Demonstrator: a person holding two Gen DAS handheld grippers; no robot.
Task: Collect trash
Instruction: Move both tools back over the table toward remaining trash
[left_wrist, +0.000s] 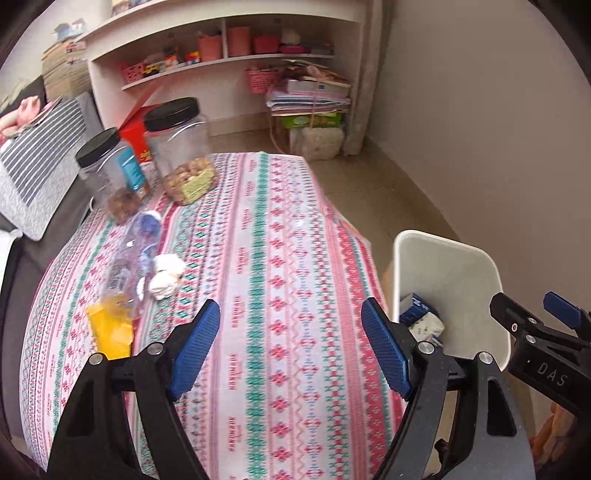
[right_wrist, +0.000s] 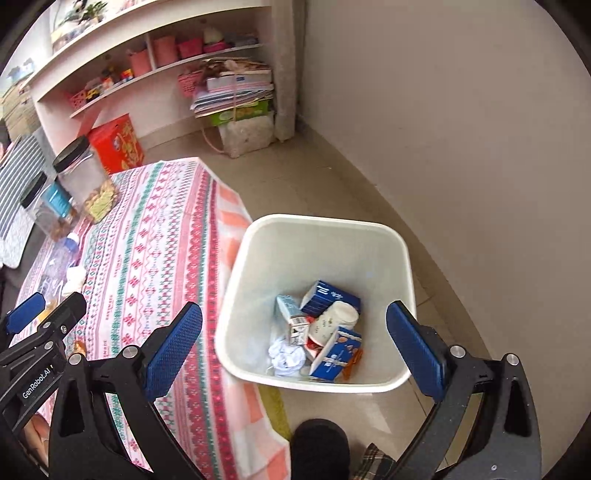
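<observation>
A white trash bin (right_wrist: 317, 236) stands on the floor right of the table; it also shows in the left wrist view (left_wrist: 450, 266). Inside lie blue cartons (right_wrist: 328, 295), a paper cup (right_wrist: 334, 321) and a crumpled tissue (right_wrist: 286, 356). On the table's left side lie a crushed clear plastic bottle (left_wrist: 129, 258), crumpled white tissues (left_wrist: 166, 275) and a yellow wrapper (left_wrist: 109, 330). My left gripper (left_wrist: 290, 347) is open and empty above the tablecloth. My right gripper (right_wrist: 295, 349) is open and empty above the bin.
Two black-lidded clear jars (left_wrist: 177, 151) (left_wrist: 109, 173) stand at the table's far left. A red box (right_wrist: 116, 144), a white shelf unit (left_wrist: 221, 62) and a stack of papers on a box (left_wrist: 310, 103) sit beyond. A wall (right_wrist: 461, 129) runs along the right.
</observation>
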